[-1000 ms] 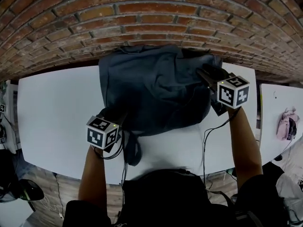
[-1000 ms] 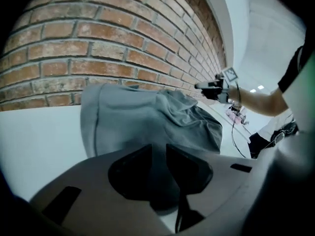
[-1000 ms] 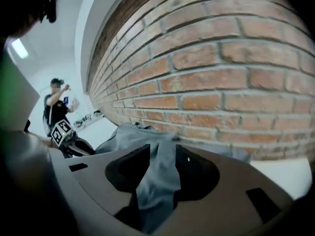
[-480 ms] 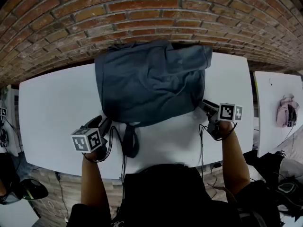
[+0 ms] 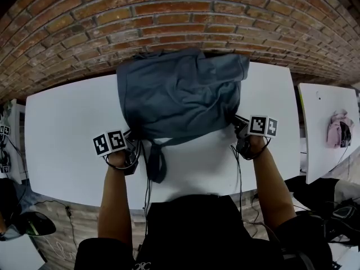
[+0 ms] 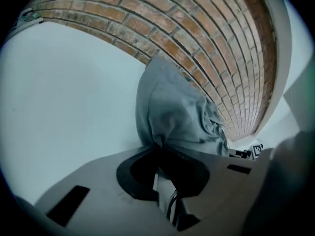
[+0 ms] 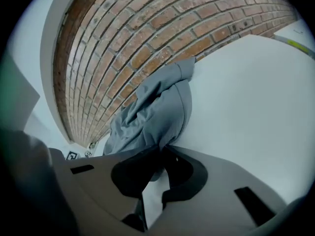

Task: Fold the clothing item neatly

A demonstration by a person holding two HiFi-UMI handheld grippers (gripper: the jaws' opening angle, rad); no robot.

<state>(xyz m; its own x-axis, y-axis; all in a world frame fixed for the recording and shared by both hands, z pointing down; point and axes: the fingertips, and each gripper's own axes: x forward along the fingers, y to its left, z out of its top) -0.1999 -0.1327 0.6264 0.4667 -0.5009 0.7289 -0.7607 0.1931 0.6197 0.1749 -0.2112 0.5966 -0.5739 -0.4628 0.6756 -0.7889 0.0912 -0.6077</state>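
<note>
Garment: a dark blue-grey garment (image 5: pixel 180 94) lies bunched on the white tabletop (image 5: pixel 67 128), its far edge against the brick wall (image 5: pixel 169 16) and its near edge facing the person.

Loose part: a narrow strip (image 5: pixel 157 165) of the same cloth trails from the near edge toward the person; sleeve or tie, I cannot tell which.

Left gripper: the left gripper (image 5: pixel 130 144) sits at the near-left corner of the garment. Its own view shows the jaws pressed together on a pinch of cloth, which gathers into a point right at them (image 6: pixel 160 149).

Right gripper: the right gripper (image 5: pixel 237 127) is at the near-right corner, jaws likewise clamped on a fold of cloth (image 7: pixel 162 151).

What just changed: a second ago the right gripper was up over the right side of the garment. Half a second ago both grippers stood back from the near edge, clear of the cloth. Both have now come in to the near corners, and both sets of jaws have just been closing with cloth between them.

Meaning for the task: this looks like a fresh two-corner grasp — the start of a fold or of a shake-out, not the end of one. The cloth is still rumpled, so little of the folding seems done.

Watch for: the pinches look small, so a corner could slip when lifted — and the trailing strip may drag along.
</note>
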